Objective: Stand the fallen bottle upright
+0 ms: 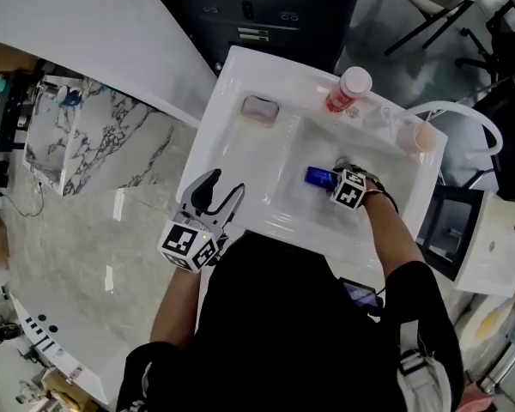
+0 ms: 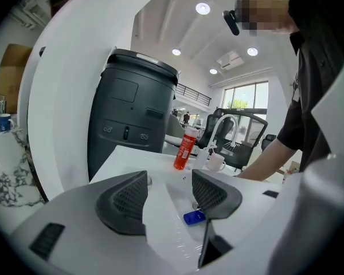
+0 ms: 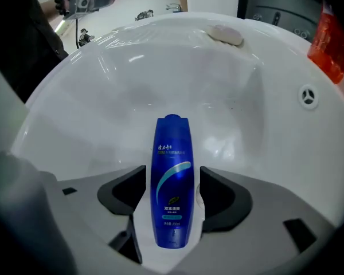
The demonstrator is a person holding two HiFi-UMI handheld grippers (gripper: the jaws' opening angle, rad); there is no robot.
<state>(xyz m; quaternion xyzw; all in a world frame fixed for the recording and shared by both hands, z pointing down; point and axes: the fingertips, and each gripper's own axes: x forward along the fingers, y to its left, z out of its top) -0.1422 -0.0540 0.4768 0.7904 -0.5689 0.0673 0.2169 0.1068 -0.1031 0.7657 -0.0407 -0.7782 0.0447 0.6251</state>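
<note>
An open office or lab-like workroom is shown, not a home bathroom. A white washbasin (image 1: 215, 136) is set up beside a marble-patterned slab (image 1: 94, 140), and mesh office chairs (image 2: 249, 133) are seen close behind it. Recessed ceiling spotlights (image 2: 202, 8), tall windows (image 2: 249, 99) and a railed upper gallery (image 2: 195, 93) are visible, and cluttered equipment with cables (image 1: 0, 101) is seen at one side.

A small blue plastic bottle (image 1: 318, 177) lies on its side in the white rectangular sink basin (image 1: 240, 157). The right tongs (image 1: 339, 177) point down at it, tips seemingly astride it. The left tongs (image 1: 221, 196) hover, spread, over the basin's near-left rim.
</note>
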